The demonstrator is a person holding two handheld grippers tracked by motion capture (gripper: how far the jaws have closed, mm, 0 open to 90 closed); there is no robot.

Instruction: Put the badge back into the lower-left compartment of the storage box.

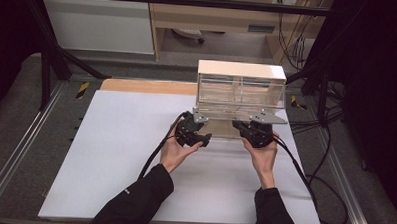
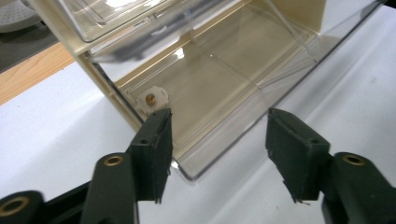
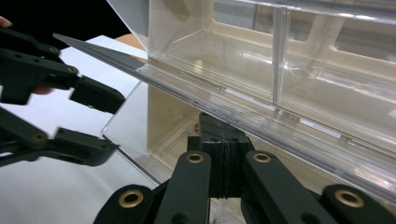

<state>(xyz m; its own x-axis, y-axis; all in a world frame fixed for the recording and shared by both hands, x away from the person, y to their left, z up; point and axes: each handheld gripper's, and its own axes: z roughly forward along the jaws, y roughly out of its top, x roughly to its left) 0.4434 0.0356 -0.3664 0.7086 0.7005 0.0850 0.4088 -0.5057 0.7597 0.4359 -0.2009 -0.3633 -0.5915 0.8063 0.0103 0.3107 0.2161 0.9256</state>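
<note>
In the right gripper view the right claw (image 3: 224,140) has its tips closed under the clear drawer front (image 3: 261,116), so what they pinch is hidden; the cabinet (image 2: 205,93) is cut by the top edge in the left gripper view; its upper drawer (image 2: 116,14) is blurred.

We see a cream-coloured drawer cabinet (image 1: 241,69) with clear plastic drawers (image 3: 299,70), set on a white tabletop (image 1: 125,154) edged with a pale wood strip (image 1: 147,86). Both the left gripper (image 1: 204,123) and right gripper (image 1: 241,127) are black, with brass-coloured rivets (image 3: 131,198).
</note>
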